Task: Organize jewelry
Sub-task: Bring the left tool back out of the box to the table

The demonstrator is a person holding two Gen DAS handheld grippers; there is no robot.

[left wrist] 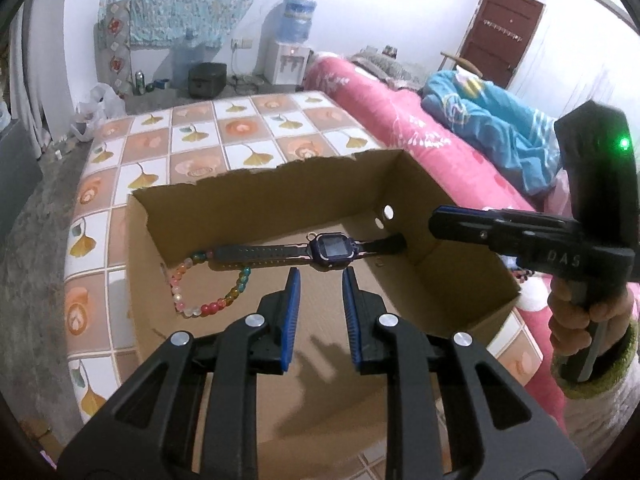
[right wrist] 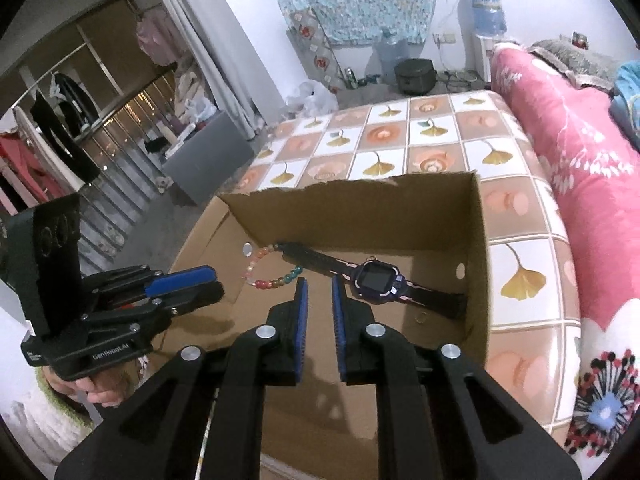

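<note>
A dark purple smartwatch lies flat on the floor of an open cardboard box. A bracelet of coloured beads lies beside it, partly under the strap. My left gripper hovers over the box floor just short of the watch, open a little, with nothing between its blue pads. My right gripper hangs near the beads and the watch, also open a little and empty. Each gripper shows in the other's view, the right gripper by the box's right wall and the left gripper over its left side.
The box stands on a table with a tile-patterned cloth. A pink sofa cover runs along the right, with a blue blanket on it. A small ring-like item lies on the box floor near the watch.
</note>
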